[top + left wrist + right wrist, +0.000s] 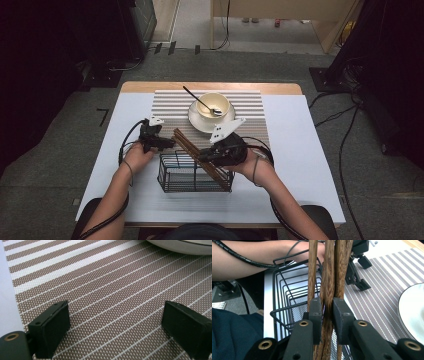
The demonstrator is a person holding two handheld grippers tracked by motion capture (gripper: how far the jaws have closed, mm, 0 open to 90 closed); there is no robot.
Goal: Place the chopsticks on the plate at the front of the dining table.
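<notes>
dark floor and trailing cables ring your white table [300, 150], where a brown striped placemat [250, 117] lies toward 12 o'clock. on the mat, a cream bowl [216, 104] sits on a saucer [200, 122] with a spoon [200, 101] leaning inside it, handle pointing to 10 o'clock. your right gripper [207, 156] has its jaws clamped narrow around a bundle of dark wooden chopsticks [192, 150]; in the right gripper view the pads [315, 312] press the sticks [328, 277] from both sides, so the bundle stays together as one piece. the sticks run slantwise from 10 o'clock above the mat down to 4 o'clock, where their lower ends dip into the black wire basket [172, 180] at the table's 6 o'clock side. that slant looks chosen to feed the bundle over the rim, probably to drop it inside. your left gripper [167, 144] waits just beside the basket's 11 o'clock corner, jaws spread wide with nothing between them, hovering over the bare mat [112, 290] with the saucer rim [180, 246] at 1 o'clock.
</notes>
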